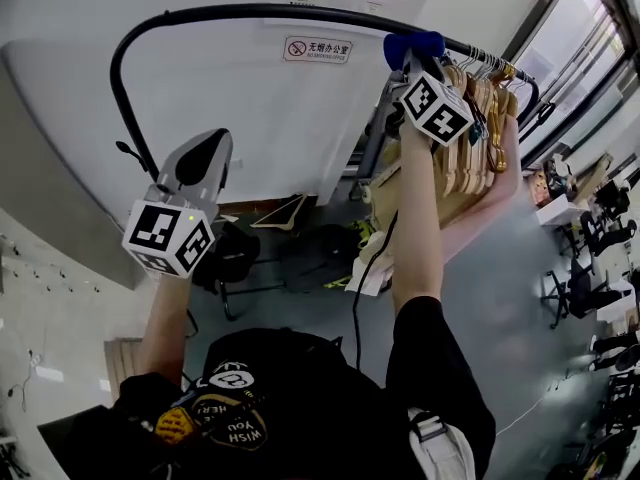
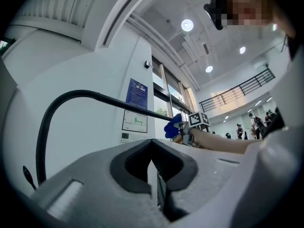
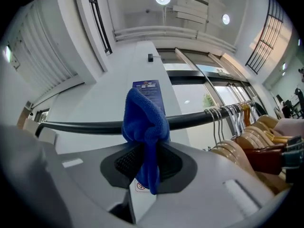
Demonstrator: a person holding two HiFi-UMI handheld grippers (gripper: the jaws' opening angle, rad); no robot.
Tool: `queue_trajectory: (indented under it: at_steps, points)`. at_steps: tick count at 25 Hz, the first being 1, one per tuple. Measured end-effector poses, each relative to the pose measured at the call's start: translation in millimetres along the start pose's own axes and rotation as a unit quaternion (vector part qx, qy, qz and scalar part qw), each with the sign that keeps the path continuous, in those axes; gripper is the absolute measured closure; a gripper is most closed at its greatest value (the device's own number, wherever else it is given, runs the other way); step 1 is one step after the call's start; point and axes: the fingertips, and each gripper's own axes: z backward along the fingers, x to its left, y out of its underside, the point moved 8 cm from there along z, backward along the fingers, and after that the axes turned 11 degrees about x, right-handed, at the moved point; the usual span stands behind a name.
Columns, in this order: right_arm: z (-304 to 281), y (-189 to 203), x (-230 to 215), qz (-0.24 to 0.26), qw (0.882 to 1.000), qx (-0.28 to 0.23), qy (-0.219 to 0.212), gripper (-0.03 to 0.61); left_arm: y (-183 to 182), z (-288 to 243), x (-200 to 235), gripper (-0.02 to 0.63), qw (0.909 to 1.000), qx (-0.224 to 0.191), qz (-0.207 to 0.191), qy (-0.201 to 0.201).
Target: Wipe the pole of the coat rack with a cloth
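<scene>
Cloth (image 3: 142, 122) (blue) pinched in right hand-held gripper (image 3: 145, 161), against pole (image 3: 85, 126).

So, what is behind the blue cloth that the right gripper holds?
The black pole runs behind the blue cloth, and a blue notice shows further back. The stretch of pole behind the cloth is covered, as is the notice's lower part.

Wooden hangers (image 1: 470, 158) are bunched together at the right. A no-smoking sign (image 1: 317, 49) is fixed to the white wall (image 1: 260, 118). Office chairs (image 1: 600, 236) are seen on the floor.
</scene>
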Motion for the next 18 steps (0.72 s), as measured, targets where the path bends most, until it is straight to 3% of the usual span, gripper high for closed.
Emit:
queue_trajectory:
  at_steps: [3,6,12,18]
  points:
    - [0.4,-1.0,5.6,-0.018,1.000,0.002,-0.007,0.505,0.3,-0.7,0.3,0.614,1.0000,-0.001,0.003,-0.003]
    - [-2.0,2.8,41.0,-0.019,0.999,0.003,-0.039,0.505,0.3,4.8,1.3,0.614,0.9999,-0.006,0.008,-0.010]
    - [-13.8,16.6,155.4,0.019,0.987,0.013,-0.158,0.505,1.6,35.7,15.0,0.614,0.9988,-0.006,0.008,-0.048]
    - [-21.2,28.5,277.1,0.041,0.964,0.014,-0.262,0.503,5.7,78.8,31.8,0.614,0.9952,0.003,0.008,-0.098]
